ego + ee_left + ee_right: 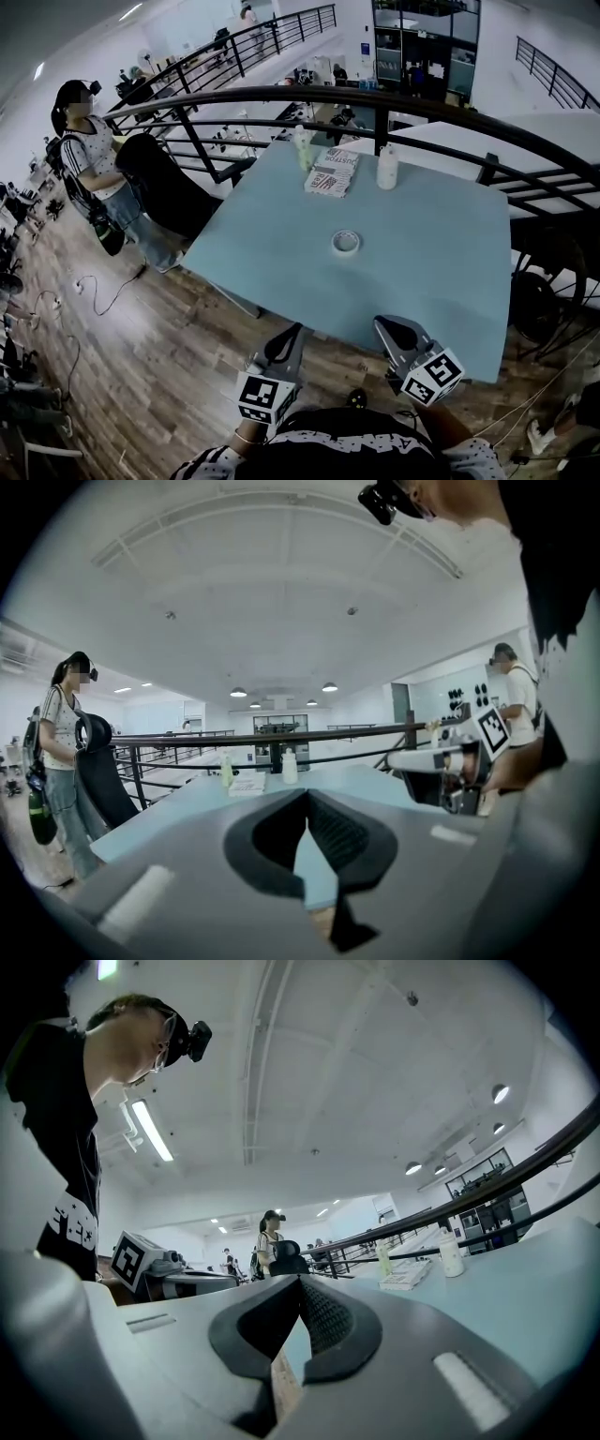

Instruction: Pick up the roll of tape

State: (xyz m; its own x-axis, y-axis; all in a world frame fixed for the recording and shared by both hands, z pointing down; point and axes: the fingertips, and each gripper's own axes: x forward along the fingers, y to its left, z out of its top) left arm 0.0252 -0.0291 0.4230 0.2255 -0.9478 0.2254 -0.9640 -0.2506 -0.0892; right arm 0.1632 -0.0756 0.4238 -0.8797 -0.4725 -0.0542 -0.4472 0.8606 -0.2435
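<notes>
A white roll of tape (345,243) lies flat near the middle of the light blue table (281,244). Both grippers hover by the table's near edge, short of the tape and apart from it. My left gripper (298,328) points toward the table, and its jaws meet at the tip with nothing between them (307,794). My right gripper (380,323) sits to the right of it, also shut and empty (300,1281). Neither gripper view shows the tape. The left gripper view catches the right gripper (441,761) off to its side.
At the table's far edge stand a white bottle (387,167) and a greenish bottle (302,148), with a printed booklet (332,172) between them. A black railing (375,98) runs behind the table. A person (89,159) and a black chair (169,187) are on the left.
</notes>
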